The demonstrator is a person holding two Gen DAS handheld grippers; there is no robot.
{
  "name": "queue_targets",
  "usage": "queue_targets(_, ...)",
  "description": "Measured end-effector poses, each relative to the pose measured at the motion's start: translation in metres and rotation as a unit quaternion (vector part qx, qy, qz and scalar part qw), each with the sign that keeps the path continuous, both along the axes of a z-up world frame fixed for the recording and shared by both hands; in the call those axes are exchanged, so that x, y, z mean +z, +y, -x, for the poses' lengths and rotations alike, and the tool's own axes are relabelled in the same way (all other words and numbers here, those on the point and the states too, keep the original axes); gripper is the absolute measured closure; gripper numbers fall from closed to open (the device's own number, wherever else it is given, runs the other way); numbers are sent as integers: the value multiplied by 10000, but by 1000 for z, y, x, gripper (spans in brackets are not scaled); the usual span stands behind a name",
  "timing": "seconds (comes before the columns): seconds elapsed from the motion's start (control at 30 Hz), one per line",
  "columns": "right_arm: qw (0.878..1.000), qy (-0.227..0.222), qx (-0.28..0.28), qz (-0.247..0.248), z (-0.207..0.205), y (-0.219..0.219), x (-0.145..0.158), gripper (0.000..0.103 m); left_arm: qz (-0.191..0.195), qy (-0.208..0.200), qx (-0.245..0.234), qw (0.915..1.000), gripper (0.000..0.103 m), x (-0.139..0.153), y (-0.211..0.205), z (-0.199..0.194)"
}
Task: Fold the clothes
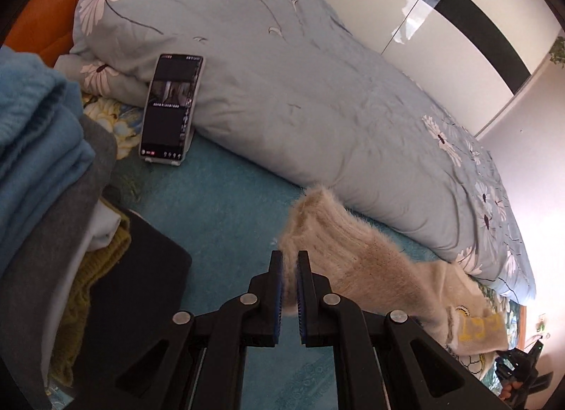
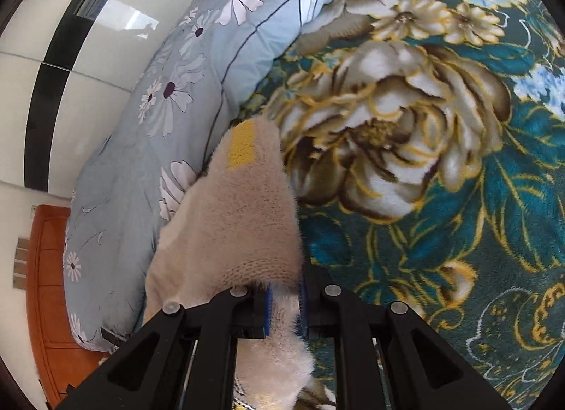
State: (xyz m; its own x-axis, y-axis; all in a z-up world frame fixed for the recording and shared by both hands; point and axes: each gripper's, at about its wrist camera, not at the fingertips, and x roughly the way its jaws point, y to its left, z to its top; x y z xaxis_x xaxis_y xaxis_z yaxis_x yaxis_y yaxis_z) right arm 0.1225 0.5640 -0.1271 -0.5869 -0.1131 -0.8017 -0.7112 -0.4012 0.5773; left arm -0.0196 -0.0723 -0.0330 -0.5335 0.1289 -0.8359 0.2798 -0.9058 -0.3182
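Cream fuzzy sweater (image 1: 356, 251) hangs unfolded, pinched by left tool (image 1: 289, 261) and right tool (image 2: 284, 298); folded stack (image 1: 42, 170) at nine o'clock

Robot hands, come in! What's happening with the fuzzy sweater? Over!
Left gripper shut on sweater. Right gripper shut on it too. Sweater stretched over bed. Phone nearby, not blocking.

Left wrist view close above the bed (image 1: 226, 198), angled down toward the duvet (image 1: 282, 92), right wrist view equally close, facing the duvet (image 2: 141, 162) from its other end, both sharing the duvet and the fuzzy beige sweater (image 1: 356, 254) (image 2: 243, 219)
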Motion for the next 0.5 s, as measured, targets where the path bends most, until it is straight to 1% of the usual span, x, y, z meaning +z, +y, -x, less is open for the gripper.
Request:
queue_targets(0.07, 9999, -97, 103, -81, -1, -3, 0, 90, 35, -113, -43, 9999, 95, -5, 3, 3)
queue_targets(0.17, 9989, -230, 314, -260, 1, -7, 9, 87, 76, -164, -163, 9997, 95, -5, 10, 6)
queue_targets(0.23, 9973, -357, 479, -426, 1, -11, 20, 87, 42, -175, -187, 9997, 94, -3, 13, 7)
queue_targets(0.3, 9944, -511, 660, -647, -2, -15, 32, 84, 43, -215, -164, 9996, 93, -3, 13, 7)
queue_targets(0.33, 9922, -611, 745, -787, -5, -17, 38, 83, 63, -254, -139, 9996, 92, -4, 12, 5)
queue_targets(0.37, 9894, -709, 831, -960, -8, -19, 44, 80, 40, -300, -126, 9995, 89, -5, 12, 3)
queue_targets(0.4, 9860, -802, 910, -1140, -12, -22, 51, 78, -3, -348, -120, 9993, 82, -6, 11, 1)
queue_targets(0.47, 9784, -851, 1054, -1559, -15, -32, 69, 78, -85, -410, -108, 9991, 75, -9, 11, -5)
queue_targets(0.5, 9740, -842, 1139, -1765, -15, -38, 78, 78, -84, -423, -93, 9990, 67, -9, 11, -8)
